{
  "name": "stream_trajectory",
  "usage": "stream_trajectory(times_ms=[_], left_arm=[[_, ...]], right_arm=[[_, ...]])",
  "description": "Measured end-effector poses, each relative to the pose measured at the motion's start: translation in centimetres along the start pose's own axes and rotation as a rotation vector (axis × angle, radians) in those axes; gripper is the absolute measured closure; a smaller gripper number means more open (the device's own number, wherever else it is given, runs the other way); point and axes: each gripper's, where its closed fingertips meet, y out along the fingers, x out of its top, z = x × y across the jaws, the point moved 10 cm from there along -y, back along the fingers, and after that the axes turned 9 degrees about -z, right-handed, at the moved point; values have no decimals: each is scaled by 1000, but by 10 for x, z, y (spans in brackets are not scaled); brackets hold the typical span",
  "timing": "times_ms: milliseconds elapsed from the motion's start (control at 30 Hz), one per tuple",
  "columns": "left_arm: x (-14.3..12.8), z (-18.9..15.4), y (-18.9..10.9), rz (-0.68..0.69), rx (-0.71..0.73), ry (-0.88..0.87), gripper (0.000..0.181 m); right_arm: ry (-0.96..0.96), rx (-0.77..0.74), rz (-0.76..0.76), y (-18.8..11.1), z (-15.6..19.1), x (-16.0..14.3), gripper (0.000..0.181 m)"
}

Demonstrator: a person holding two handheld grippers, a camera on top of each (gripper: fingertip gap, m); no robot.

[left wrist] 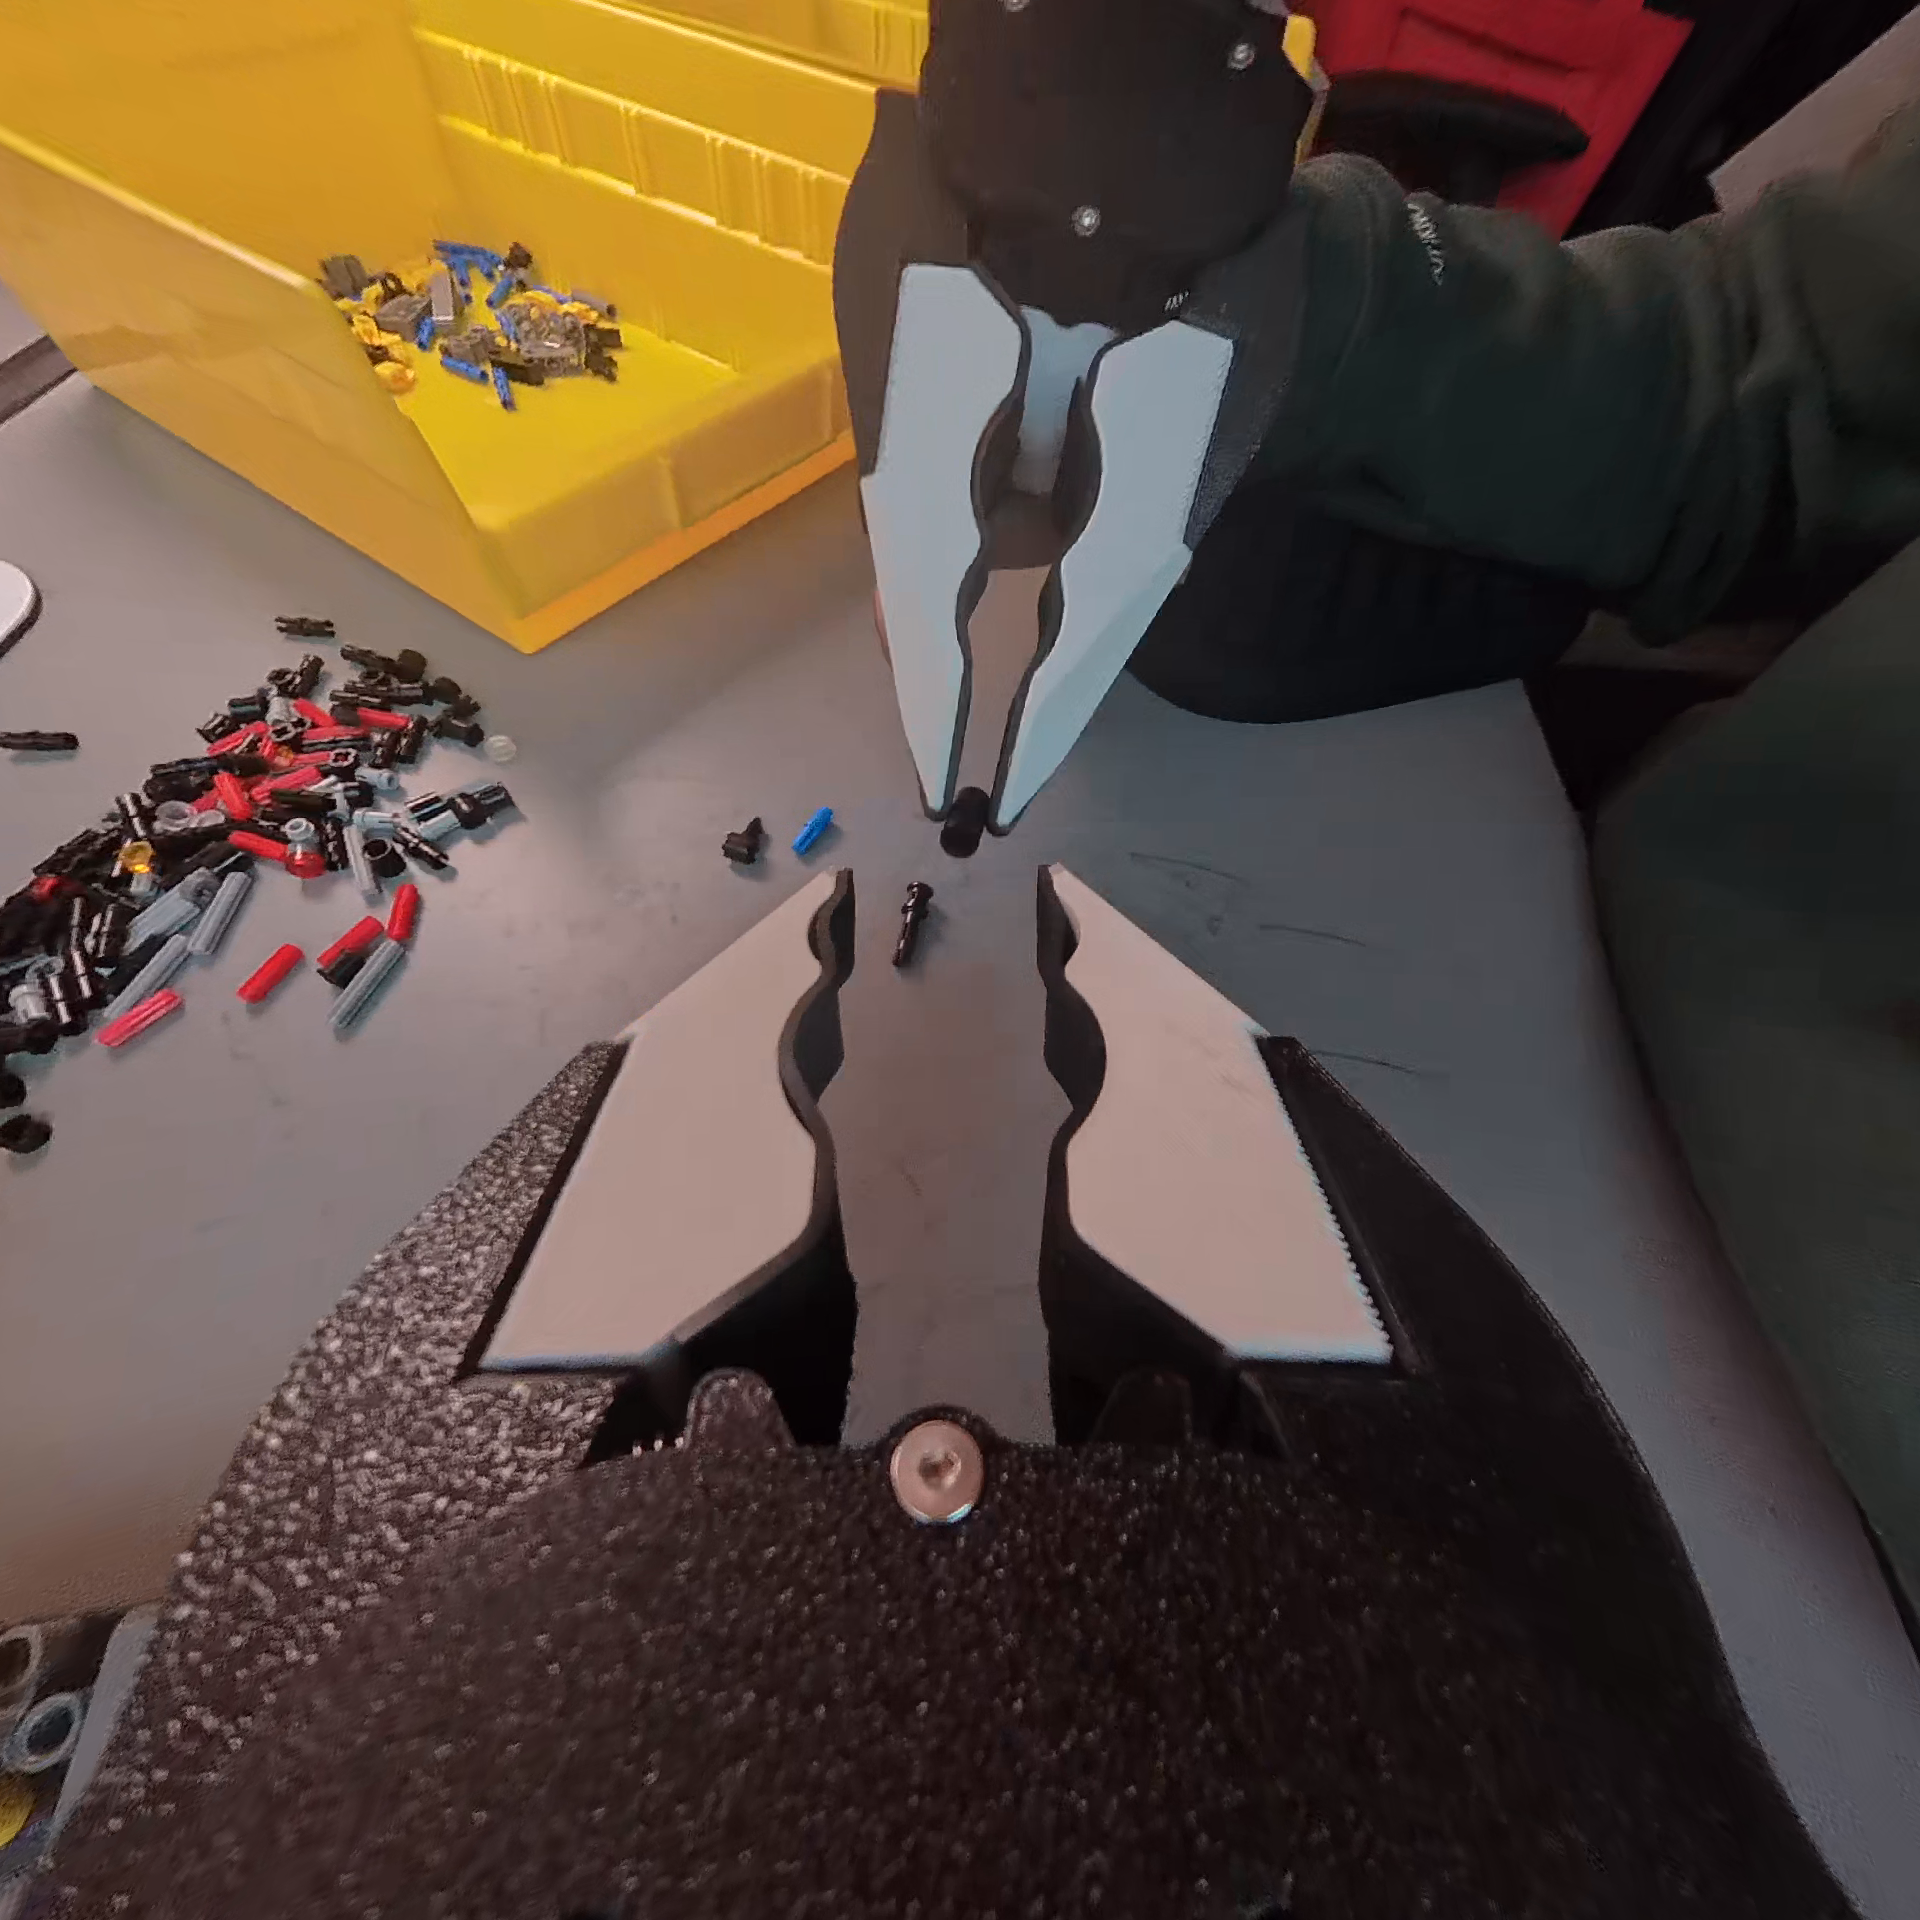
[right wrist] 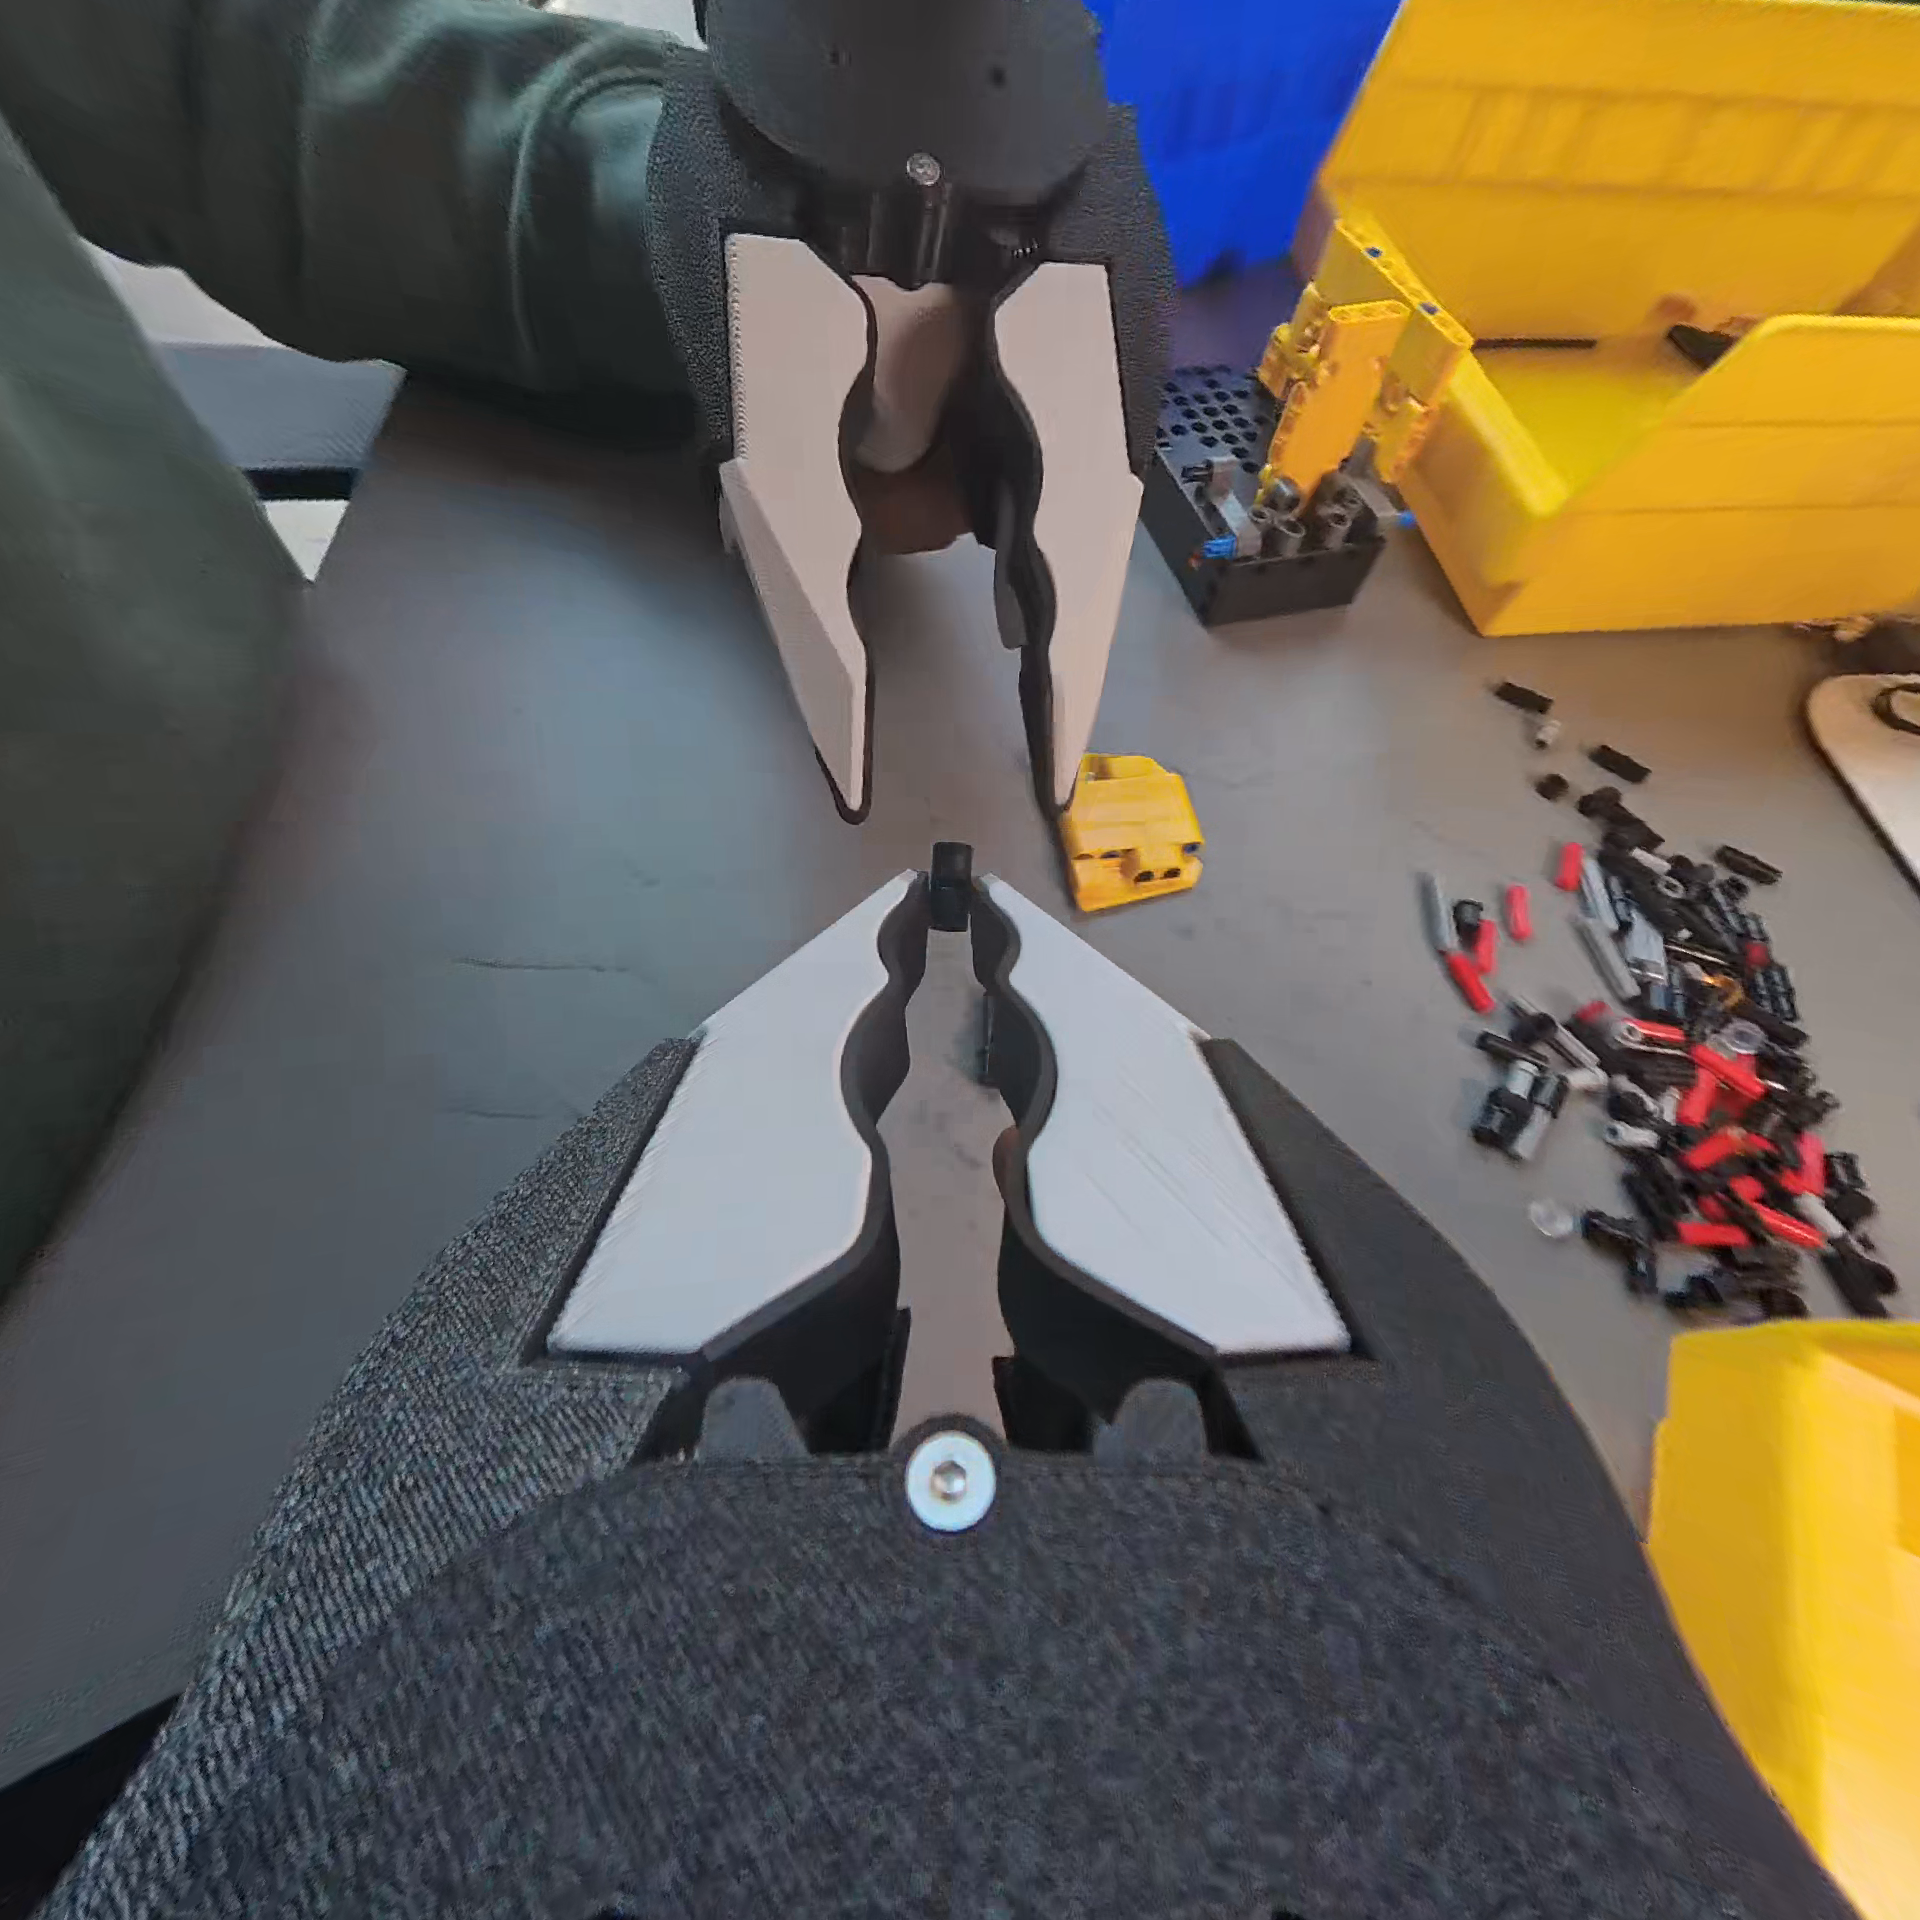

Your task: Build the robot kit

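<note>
My right gripper (right wrist: 948, 885) is shut on a small black connector piece (right wrist: 949, 881), held just above the grey table (right wrist: 582, 810). The same gripper shows opposite me in the left wrist view (left wrist: 968, 821), with the black piece (left wrist: 964, 821) between its tips. My left gripper (left wrist: 943, 881) is open and empty, tips facing the right one a short way apart; it also shows in the right wrist view (right wrist: 956, 805). A black pin (left wrist: 911, 923) lies on the table between the left gripper's fingers. A blue pin (left wrist: 812, 831) and a small black piece (left wrist: 745, 840) lie just left.
A pile of red, black and grey small parts (left wrist: 239, 831) lies left of the grippers. A yellow bin (left wrist: 540, 343) holds several small parts. In the right wrist view a yellow block (right wrist: 1132, 831), a yellow-and-black assembly (right wrist: 1309, 468) and yellow bins (right wrist: 1662, 416) stand right. A green sleeve (left wrist: 1621, 395) is nearby. The tips of both grippers are at nearly the same place. About 5 cm separates my right fingertips from the black pin (left wrist: 911, 923).
</note>
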Motion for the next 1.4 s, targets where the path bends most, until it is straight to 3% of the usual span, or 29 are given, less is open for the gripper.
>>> stream_trajectory(times_ms=[133, 500, 1033, 1400], left_arm=[[-4, -7, 3, 43, -43, 31, 156], [-7, -7, 4, 68, -54, 8, 175], [1, 4, -9, -58, -20, -84, 175], [-2, 1, -6, -48, -33, -67, 175]], right_arm=[[14, 66, -25, 11, 6, -1, 174], [-6, 48, 0, 12, 7, -4, 174], [-14, -25, -67, 6, -1, -1, 170], [-8, -8, -100, 7, 0, 0, 174]])
